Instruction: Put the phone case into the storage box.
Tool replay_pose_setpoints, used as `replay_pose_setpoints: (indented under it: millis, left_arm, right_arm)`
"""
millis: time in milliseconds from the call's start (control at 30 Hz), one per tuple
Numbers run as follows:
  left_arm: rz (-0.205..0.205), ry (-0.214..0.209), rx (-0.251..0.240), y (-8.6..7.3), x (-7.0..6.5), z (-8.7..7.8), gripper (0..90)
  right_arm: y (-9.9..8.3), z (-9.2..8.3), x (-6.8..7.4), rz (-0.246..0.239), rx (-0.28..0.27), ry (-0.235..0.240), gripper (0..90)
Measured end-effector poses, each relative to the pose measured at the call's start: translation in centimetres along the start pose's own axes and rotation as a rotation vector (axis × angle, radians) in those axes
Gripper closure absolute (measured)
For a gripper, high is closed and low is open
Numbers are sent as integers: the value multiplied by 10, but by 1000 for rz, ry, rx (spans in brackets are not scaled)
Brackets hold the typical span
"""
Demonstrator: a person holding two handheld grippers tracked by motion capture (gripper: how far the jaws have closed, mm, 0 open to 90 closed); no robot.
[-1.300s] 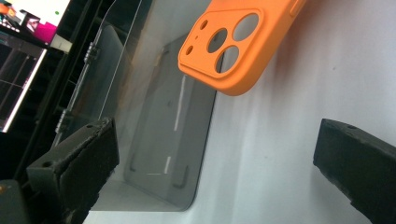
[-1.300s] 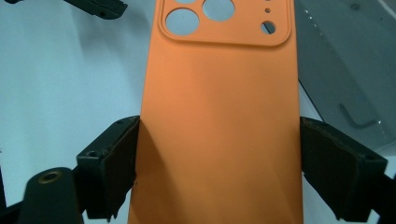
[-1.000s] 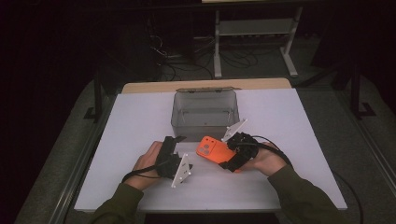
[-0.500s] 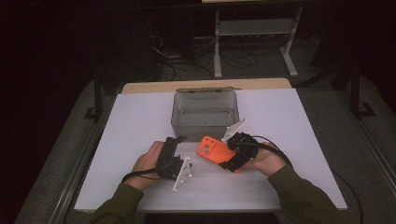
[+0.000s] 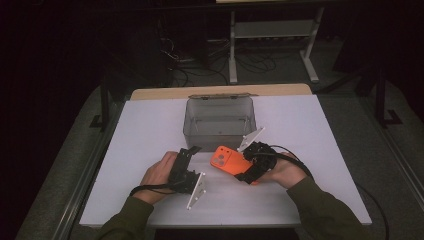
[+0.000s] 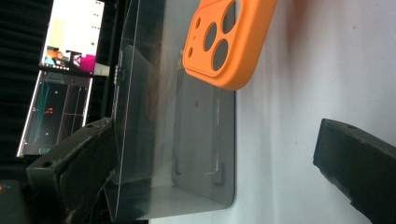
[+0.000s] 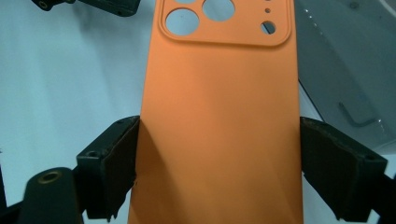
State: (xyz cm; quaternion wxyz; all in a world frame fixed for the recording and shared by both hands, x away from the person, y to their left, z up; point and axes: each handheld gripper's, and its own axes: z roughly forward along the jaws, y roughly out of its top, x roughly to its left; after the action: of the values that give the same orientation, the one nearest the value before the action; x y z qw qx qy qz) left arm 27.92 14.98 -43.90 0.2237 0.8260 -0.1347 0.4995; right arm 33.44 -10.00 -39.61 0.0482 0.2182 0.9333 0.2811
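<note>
An orange phone case with round camera holes is held just above the white table, in front of a clear plastic box. My right gripper is shut on it. In the right gripper view the two black pads press the long edges of the phone case. My left gripper rests on the table to the left, pointing toward the box. Its jaws stand wide open in the left gripper view, with nothing between them. Beyond them are the box and the case's camera end.
The box stands open-topped and looks empty, at the table's middle back. A wooden strip runs along the far edge. Behind the table are a white shelf frame and cables on the dark floor. A lit screen shows beyond the box.
</note>
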Motion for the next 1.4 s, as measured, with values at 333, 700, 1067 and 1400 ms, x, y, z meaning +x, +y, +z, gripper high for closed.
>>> replay_pose_setpoints:
  millis: [333, 700, 1067, 1400]
  left_arm:
    - [7, 3, -6, 2, 0, -1, 0]
    - [13, 13, -15, 10, -3, -1, 0]
    - [30, 29, -13, 17, -4, -1, 19]
    - [27, 52, -5, 20, -4, -1, 28]
  right_arm:
    - [1, 0, 0, 4, 5, 4, 155]
    - [8, 0, 2, 0, 6, 14, 154]
    - [19, 3, 4, 4, 15, 24, 154]
    - [29, 7, 6, -9, 18, 34, 154]
